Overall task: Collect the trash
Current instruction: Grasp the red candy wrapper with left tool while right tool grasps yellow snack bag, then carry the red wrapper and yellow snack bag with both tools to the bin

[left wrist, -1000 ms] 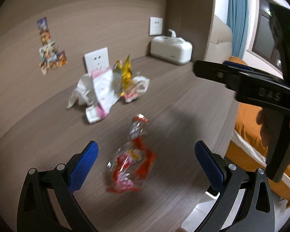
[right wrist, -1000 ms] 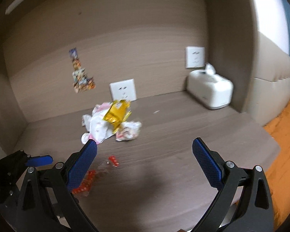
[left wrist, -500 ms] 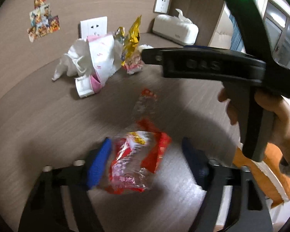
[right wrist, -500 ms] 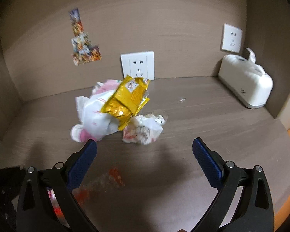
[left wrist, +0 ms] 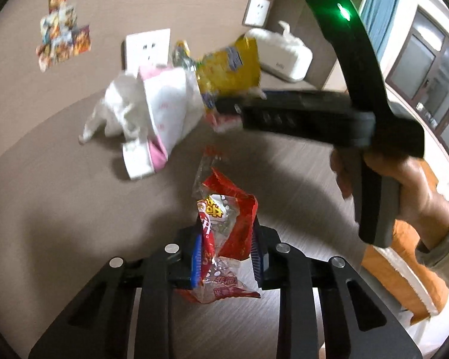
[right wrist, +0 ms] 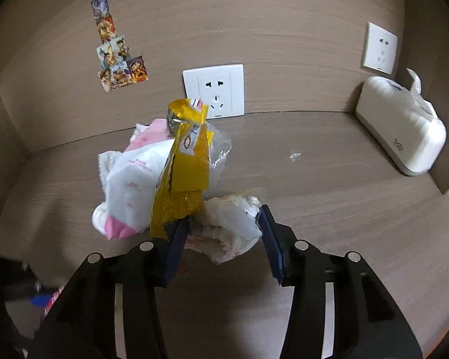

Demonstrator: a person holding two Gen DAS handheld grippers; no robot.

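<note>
The red snack wrapper (left wrist: 224, 224) lies on the wooden desk (left wrist: 74, 209), pinched between the blue pads of the left gripper (left wrist: 226, 252) — its jaws are closed on the crinkled foil, with the clear torn end of the wrapper trailing away toward the wall. Farther back sits the rest of the trash: a white-and-pink bag (right wrist: 134, 185), a yellow foil wrapper (right wrist: 185, 176) standing upright against it, and a crumpled white wrapper (right wrist: 227, 227) just beside them. The right gripper (right wrist: 223, 239) brackets that crumpled wrapper, both pads at its sides — whether they are actually clamping it, I cannot tell. Behind the pile, a white wall socket (right wrist: 214, 91) and stickers (right wrist: 116, 56) on the wall; a white tissue box (right wrist: 401, 137) stands at the right end.
</note>
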